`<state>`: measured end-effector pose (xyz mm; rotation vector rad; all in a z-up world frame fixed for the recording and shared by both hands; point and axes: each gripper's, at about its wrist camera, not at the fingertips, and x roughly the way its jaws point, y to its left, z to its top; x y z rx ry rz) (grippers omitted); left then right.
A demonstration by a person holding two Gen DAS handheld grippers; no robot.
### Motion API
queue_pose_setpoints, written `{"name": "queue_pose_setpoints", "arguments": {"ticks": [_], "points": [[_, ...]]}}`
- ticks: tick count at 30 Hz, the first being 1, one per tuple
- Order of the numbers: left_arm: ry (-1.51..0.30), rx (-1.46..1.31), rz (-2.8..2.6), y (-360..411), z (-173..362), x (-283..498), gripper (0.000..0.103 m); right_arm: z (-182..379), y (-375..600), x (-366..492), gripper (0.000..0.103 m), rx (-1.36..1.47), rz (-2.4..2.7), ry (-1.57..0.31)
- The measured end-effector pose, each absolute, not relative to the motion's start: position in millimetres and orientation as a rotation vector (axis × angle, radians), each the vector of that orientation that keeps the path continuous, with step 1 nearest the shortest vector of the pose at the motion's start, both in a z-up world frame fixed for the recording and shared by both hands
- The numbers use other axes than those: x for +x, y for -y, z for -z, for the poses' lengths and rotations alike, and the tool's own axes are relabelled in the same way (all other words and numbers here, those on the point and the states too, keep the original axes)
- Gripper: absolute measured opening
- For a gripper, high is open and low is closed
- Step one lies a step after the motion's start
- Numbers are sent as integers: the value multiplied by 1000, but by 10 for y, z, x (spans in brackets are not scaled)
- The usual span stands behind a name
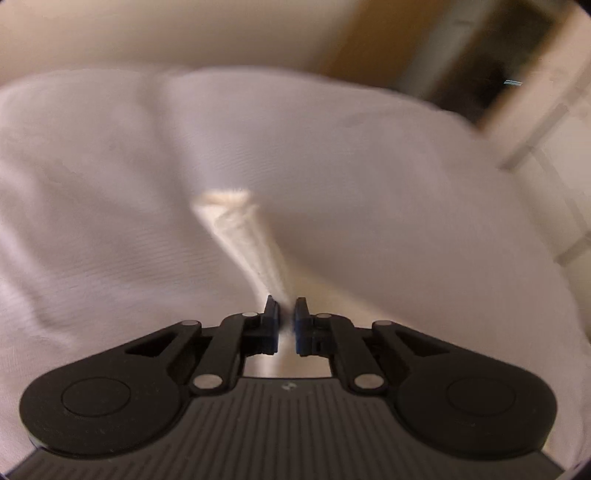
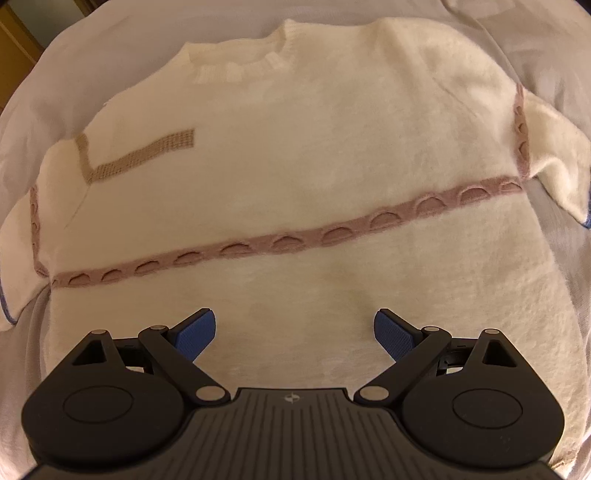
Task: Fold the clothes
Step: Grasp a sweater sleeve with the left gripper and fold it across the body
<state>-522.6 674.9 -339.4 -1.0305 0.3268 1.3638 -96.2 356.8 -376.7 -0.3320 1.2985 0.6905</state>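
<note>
A cream fuzzy sweater point(image 2: 295, 155) with a pink-brown scalloped band point(image 2: 280, 243) lies spread flat on a white bedsheet point(image 2: 22, 122), neck at the far side. My right gripper point(image 2: 294, 328) is open and empty, just above the sweater's lower part. In the left wrist view my left gripper point(image 1: 286, 314) is shut on a narrow strip of the cream sweater point(image 1: 240, 236), likely a sleeve, which stretches away from the fingertips over the sheet point(image 1: 110, 221). That view is motion-blurred.
The bed's white sheet surrounds the sweater on all sides. Past the bed's far edge in the left wrist view are a beige wall point(image 1: 184, 29) and a dark doorway point(image 1: 491, 74). A blue line point(image 2: 5, 306) shows at the sweater's left edge.
</note>
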Motion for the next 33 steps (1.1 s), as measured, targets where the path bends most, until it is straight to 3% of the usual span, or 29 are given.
{"name": "queue_pose_setpoints", "arguments": {"ticks": [7, 9, 11, 13, 17, 19, 21, 23, 32, 33], "points": [[-251, -877, -692, -5830, 2519, -3423, 5, 3683, -3211, -618, 94, -195, -667, -1282], [-329, -886, -519, -5493, 2614, -2865, 10, 3662, -3099, -507, 94, -149, -661, -1278], [-436, -909, -380, -5177, 2818, -2371, 23, 3640, -2988, -396, 94, -102, -654, -1274], [-579, -918, -354, -4905, 3108, -2084, 19, 3619, -2877, -285, 95, -55, -648, -1269], [-684, -926, -402, -4749, 3352, -2249, 19, 3576, -2654, -63, 92, 37, -634, -1258], [-725, -903, -480, -4846, 3402, -2410, 20, 3555, -2543, 48, 82, 84, -627, -1252], [-753, -884, -555, -4949, 3419, -2584, 20, 3671, -2539, 115, 57, 198, -674, -1309], [-778, -865, -629, -5056, 3435, -2756, 20, 3828, -2609, 163, 45, 310, -706, -1364], [-788, -790, -805, -5482, 3403, -3071, 25, 4439, -3014, 308, 46, 586, -663, -1474], [-786, -788, -803, -5491, 3398, -3059, 25, 4467, -3071, 328, 36, 604, -670, -1470]]}}
